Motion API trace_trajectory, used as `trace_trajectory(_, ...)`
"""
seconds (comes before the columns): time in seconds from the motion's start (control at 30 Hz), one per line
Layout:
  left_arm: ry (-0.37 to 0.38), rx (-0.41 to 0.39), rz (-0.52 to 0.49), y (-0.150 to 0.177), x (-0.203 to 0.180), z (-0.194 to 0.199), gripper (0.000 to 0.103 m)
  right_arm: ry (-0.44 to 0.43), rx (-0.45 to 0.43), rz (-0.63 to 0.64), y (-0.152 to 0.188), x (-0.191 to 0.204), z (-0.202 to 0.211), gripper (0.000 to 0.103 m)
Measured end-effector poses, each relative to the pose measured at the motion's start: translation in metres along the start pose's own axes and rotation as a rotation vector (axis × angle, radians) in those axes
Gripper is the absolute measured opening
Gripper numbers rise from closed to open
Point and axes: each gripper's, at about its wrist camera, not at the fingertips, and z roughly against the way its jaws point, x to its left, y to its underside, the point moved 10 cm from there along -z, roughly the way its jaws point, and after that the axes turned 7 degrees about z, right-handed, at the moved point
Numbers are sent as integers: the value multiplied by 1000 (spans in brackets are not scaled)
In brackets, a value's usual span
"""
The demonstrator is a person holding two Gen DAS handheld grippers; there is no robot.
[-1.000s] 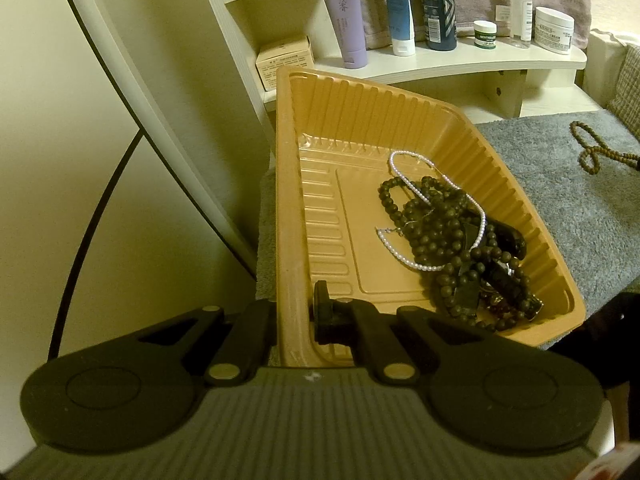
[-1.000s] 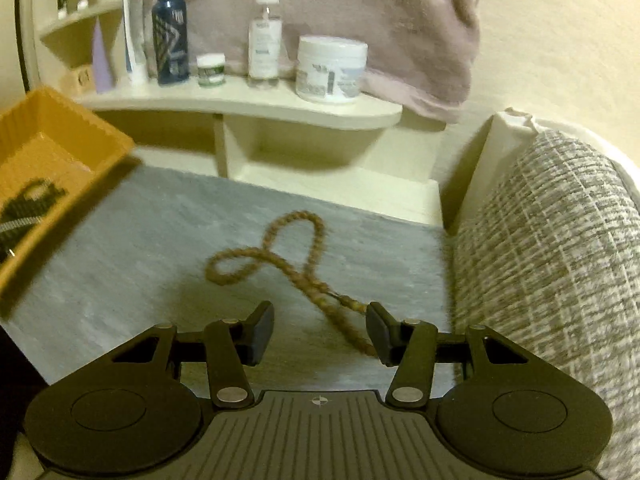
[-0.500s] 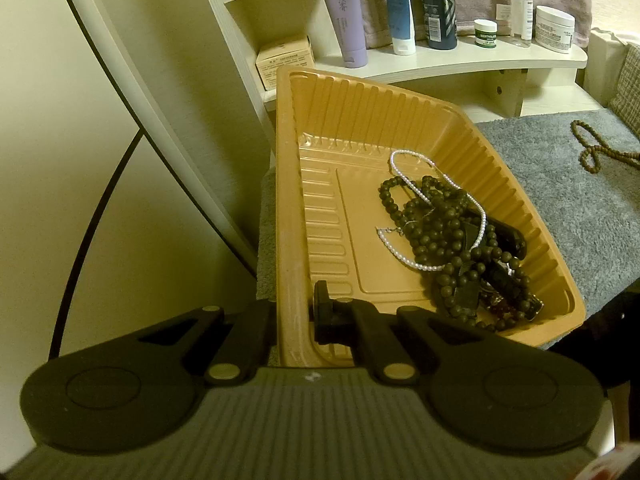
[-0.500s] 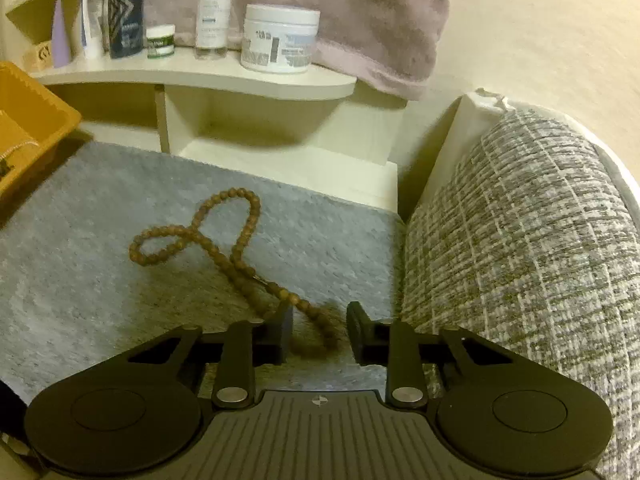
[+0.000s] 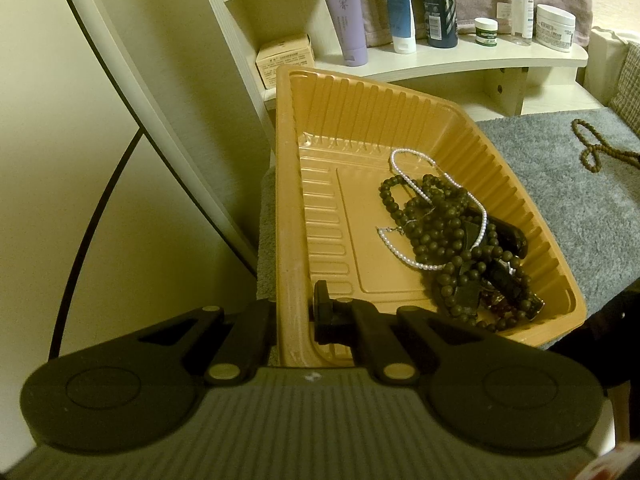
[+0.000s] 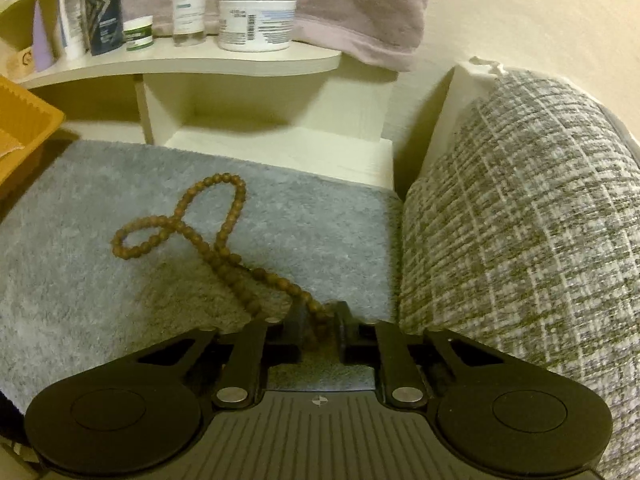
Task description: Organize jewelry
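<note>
Little writing could be read: a lilac tube [image 5: 347, 20] carried vertical characters too small to make out, and a white tub [image 6: 258, 18] bore a barcode and lines of blurred print. A small green-banded jar [image 6: 138, 33] had an illegible label. These stood with a dark blue bottle [image 5: 439, 4] and a clear spray bottle [image 6: 189, 4] on a curved, cream-coloured shelf [image 6: 256, 65], behind which a mauve towel [image 6: 360, 12] was hung against a pale wall.

The working surface was covered by a grey, short-piled mat [image 6: 80, 248], bordered on the right by a coarsely woven grey-and-white cushion [image 6: 520, 220].

A ribbed, orange plastic tray [image 5: 360, 128] was seen resting on the mat, its near left rim clamped between the fully closed jaws of the left gripper [image 5: 294, 320]. Inside it, dark round beads [image 5: 436, 228] and a fine white pearl strand [image 5: 424, 192] were heaped together toward the right corner.

A string of brown wooden beads [image 6: 212, 240] was laid on the mat in a looped, crossed shape, well apart from the tray. Its near end was seen between the pads of the right gripper [image 6: 318, 328], whose jaws were closing, narrowed almost to touching around the strand.
</note>
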Motion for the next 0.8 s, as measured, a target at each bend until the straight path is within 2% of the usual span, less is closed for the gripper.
trace_trajectory(0.17,0,-1,2,1,0,-1,2,22,11,54,0,8,4,6)
trace_trajectory(0.3,0,0,1,1,0,-1,2,36,-41,61,-10,11,23,6)
trace_trajectory(0.57,1,-1,0,1,0,-1,2,35,-201,139,-66,28,85,6)
trace_trajectory(0.8,1,-3,0,2,-1,0,2,3,-285,205,-105,49,125,6)
